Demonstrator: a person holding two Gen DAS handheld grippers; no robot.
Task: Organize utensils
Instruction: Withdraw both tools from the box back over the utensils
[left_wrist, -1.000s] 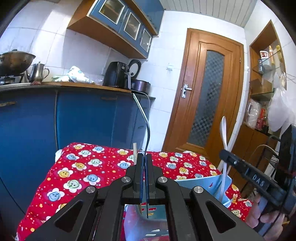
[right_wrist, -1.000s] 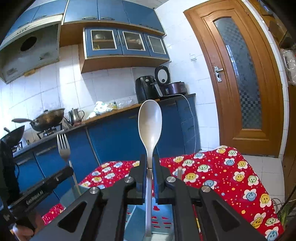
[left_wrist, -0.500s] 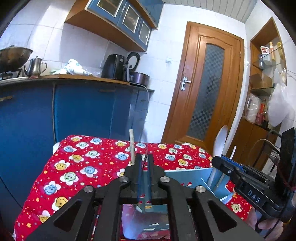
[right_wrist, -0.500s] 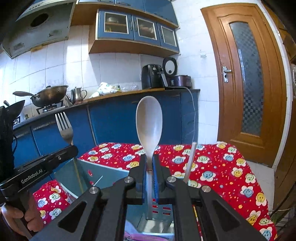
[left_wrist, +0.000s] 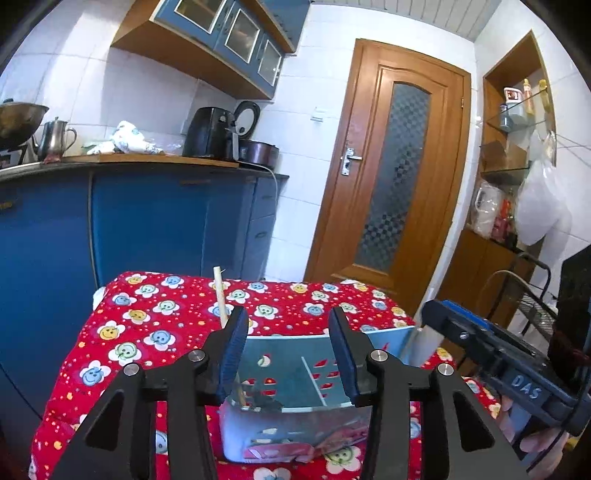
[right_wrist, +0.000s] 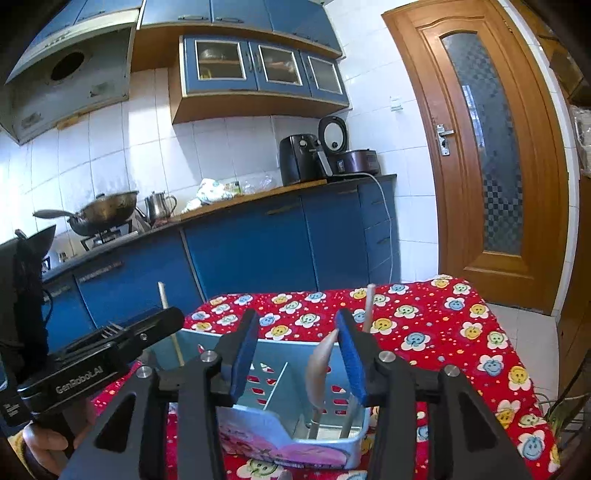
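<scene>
Both gripper jaws are opening above the caddy, spoon inside.

Black claw arms, blue pads, silver screws.

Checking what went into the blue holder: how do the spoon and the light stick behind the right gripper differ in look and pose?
The spoon has a broad, pale bowl, and it leans inside the holder, its bowl just topping the rim. The light stick is thin and straight, and rises well above the rim, almost upright. Both are pale, stand at the holder's right end, and neither is gripped: the right gripper has its jaws opening, clear of the spoon.
</scene>
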